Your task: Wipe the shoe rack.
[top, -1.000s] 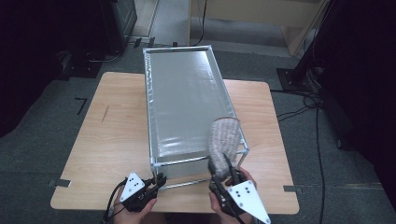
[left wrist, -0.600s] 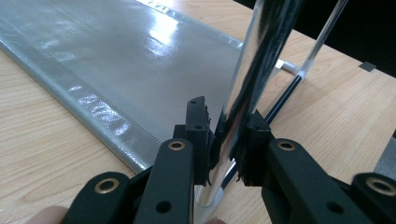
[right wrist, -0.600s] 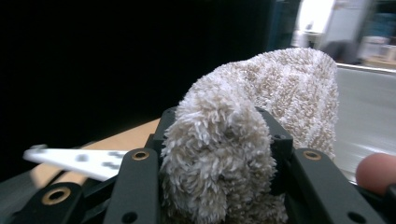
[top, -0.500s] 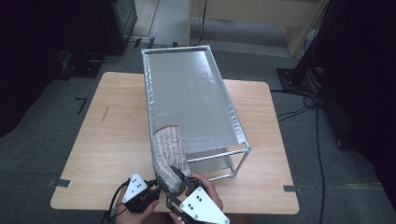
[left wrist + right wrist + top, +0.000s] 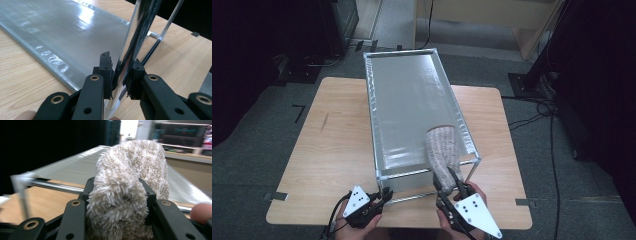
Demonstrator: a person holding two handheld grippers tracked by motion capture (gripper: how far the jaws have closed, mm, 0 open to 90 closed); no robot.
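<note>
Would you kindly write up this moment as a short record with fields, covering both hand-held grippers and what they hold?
Setting: wooden table carrying a metal-framed rack with a silvery sheet top
Left hand-held gripper: shut on the rack's near corner post, at the table's front edge
Right hand-held gripper: shut on a fluffy beige cloth
Cloth position: draped over the near right part of the sheet top, by the front rail
Apparent work: wiping the sheet while the rack is steadied
</note>
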